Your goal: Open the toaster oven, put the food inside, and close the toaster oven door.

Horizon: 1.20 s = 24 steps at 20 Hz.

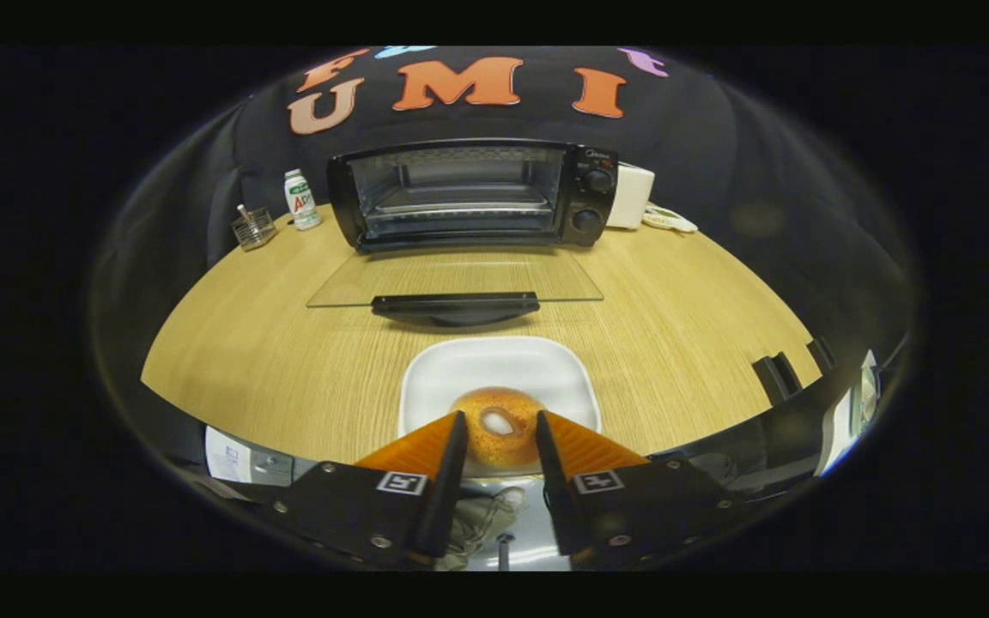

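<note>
Jaws spread, straddling bagel (pixel 499 436) on white plate (pixel 494 378) at near edge of bench (pixel 288 360); contact unclear, probably not yet pinching. Toaster oven (pixel 473 194) standing far, door (pixel 455 279) already lying open. Grasp step underway; next: squeezing bagel, lifting clear, carrying onto rack.

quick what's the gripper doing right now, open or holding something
Gripper: jaws partly open, straddling the bagel on the white plate; whether they press it cannot be told.

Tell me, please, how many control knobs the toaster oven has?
2 show: the upper knob and the lower knob, stacked on the toaster oven panel right of its open door. None seems hidden.
</note>
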Each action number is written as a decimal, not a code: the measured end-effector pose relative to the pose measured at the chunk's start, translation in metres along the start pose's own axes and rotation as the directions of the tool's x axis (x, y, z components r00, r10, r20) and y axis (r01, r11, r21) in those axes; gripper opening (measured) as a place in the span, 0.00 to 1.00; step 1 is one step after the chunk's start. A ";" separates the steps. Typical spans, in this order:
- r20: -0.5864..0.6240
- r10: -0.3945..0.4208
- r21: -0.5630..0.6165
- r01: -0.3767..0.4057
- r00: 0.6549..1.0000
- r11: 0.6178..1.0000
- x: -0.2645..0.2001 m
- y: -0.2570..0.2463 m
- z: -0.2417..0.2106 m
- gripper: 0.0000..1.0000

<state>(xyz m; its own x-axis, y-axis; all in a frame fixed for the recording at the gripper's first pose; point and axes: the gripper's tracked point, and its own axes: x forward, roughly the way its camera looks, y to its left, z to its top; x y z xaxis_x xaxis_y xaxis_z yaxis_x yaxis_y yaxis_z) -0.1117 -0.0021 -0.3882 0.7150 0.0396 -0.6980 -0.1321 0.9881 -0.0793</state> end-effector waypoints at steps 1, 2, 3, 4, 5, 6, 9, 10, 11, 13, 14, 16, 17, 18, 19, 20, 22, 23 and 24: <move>0.002 0.007 -0.010 -0.007 1.000 1.000 0.000 0.001 0.002 0.37; -0.018 0.013 -0.023 -0.013 1.000 1.000 0.002 0.000 -0.002 0.35; -0.036 0.015 -0.031 -0.016 0.999 0.999 0.004 0.000 -0.008 0.35; -0.034 0.016 -0.028 -0.017 0.999 0.999 0.005 -0.001 -0.008 0.35; -0.029 0.019 -0.017 -0.019 0.999 1.000 0.004 0.000 -0.008 0.37; -0.027 0.028 -0.005 -0.028 0.999 1.000 0.001 0.002 -0.007 0.47; -0.030 0.027 -0.024 -0.028 0.999 0.999 0.003 0.003 -0.012 0.70; -0.034 0.016 -0.026 -0.017 0.999 1.000 0.004 0.001 -0.014 0.75; -0.033 0.009 -0.026 -0.010 0.999 1.000 0.004 -0.001 -0.015 0.82; -0.038 0.013 -0.025 -0.014 0.999 1.000 0.005 0.001 -0.019 0.92; -0.046 0.013 -0.026 -0.014 0.999 1.000 0.007 0.002 -0.022 0.98; -0.057 0.010 -0.031 -0.012 0.998 0.999 0.013 0.003 -0.027 0.98; -0.062 0.009 -0.035 -0.011 0.998 0.999 0.016 0.004 -0.030 0.99; -0.073 0.008 -0.039 -0.011 0.997 0.999 0.019 0.004 -0.033 0.99; -0.079 0.014 -0.037 -0.017 0.997 0.999 0.020 0.005 -0.035 0.98; -0.072 0.025 -0.023 -0.026 0.997 0.999 0.020 0.008 -0.033 0.98; -0.079 0.030 -0.016 -0.031 0.996 0.999 0.022 0.008 -0.033 0.86; -0.073 0.032 -0.011 -0.032 0.997 0.999 0.019 0.008 -0.030 0.81; -0.063 0.037 0.001 -0.037 0.997 0.999 0.016 0.008 -0.025 0.79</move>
<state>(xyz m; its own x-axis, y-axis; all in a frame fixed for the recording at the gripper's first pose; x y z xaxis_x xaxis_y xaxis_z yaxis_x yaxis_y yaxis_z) -0.1186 0.0026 -0.4178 0.6652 0.0668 -0.7436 -0.1579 0.9861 -0.0526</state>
